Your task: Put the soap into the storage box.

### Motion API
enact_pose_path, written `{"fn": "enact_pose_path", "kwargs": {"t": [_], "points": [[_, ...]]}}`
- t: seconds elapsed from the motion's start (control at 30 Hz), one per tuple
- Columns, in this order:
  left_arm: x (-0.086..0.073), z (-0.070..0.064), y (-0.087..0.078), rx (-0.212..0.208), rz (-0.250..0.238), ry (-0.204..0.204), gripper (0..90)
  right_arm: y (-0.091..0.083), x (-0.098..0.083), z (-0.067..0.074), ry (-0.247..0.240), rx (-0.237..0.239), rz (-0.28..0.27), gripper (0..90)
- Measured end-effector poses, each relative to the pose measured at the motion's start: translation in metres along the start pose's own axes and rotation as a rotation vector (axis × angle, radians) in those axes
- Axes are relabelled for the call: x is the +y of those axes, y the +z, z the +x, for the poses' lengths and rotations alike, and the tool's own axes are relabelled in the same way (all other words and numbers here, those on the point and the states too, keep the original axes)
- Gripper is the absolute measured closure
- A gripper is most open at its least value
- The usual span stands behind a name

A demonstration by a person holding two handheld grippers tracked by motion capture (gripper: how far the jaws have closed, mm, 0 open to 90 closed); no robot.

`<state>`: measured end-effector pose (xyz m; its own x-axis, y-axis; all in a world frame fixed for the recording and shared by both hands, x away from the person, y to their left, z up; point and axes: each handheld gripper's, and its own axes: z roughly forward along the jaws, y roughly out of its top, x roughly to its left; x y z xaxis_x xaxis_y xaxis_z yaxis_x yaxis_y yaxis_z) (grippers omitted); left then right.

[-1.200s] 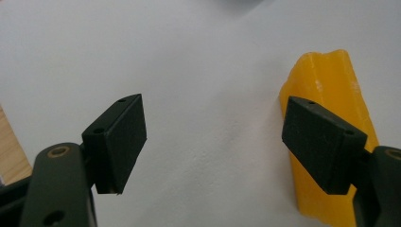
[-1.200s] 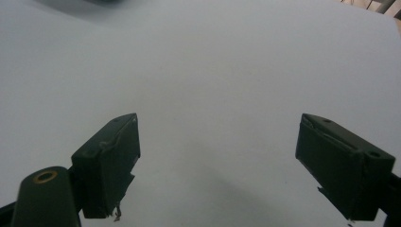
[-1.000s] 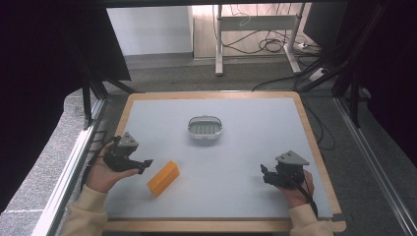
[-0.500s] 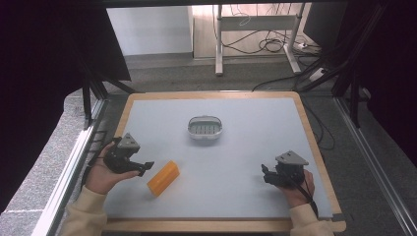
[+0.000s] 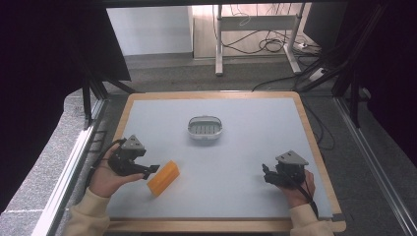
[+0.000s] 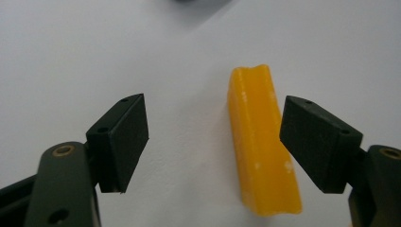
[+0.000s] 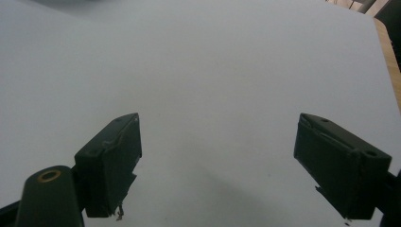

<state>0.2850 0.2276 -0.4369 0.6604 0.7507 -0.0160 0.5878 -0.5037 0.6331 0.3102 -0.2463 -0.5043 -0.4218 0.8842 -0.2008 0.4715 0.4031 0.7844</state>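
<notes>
An orange bar (image 5: 163,178) lies flat on the pale grey table top (image 5: 246,157) at the front left. My left gripper (image 5: 150,169) is low beside it, held in a hand. In the left gripper view the bar (image 6: 260,146) lies between the jaws, close to the right pad (image 6: 317,142) and well apart from the left pad (image 6: 124,137). These jaws have just been closing a little and do not press on the bar. My right gripper (image 5: 267,175) rests at the front right, and its jaws (image 7: 217,161) stand wide apart over bare table.
A small grey oval dish (image 5: 206,130) with a ribbed floor sits at the middle of the table, toward the back. A wooden rim (image 5: 314,142) frames the table. Black posts, cables and a desk frame stand beyond the far edge.
The left gripper has edged slightly toward the orange bar. The right hand and the dish have kept still.
</notes>
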Motion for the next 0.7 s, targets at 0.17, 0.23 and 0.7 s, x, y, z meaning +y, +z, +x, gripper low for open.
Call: {"fn": "enact_pose_path", "kwargs": {"t": [0.17,0.23,0.7], "points": [[0.002,-0.006,0.001,-0.018,0.0,-0.01,24.7,-0.001,0.0,0.0,-0.005,0.002,-0.004,16.2],[0.003,-0.008,0.003,-0.025,0.007,-0.005,24.6,0.0,0.0,0.001,-0.006,0.003,-0.005,16.2],[0.005,-0.018,0.011,-0.04,0.025,0.008,24.4,-0.001,0.0,0.001,-0.002,0.007,-0.009,16.0]]}}
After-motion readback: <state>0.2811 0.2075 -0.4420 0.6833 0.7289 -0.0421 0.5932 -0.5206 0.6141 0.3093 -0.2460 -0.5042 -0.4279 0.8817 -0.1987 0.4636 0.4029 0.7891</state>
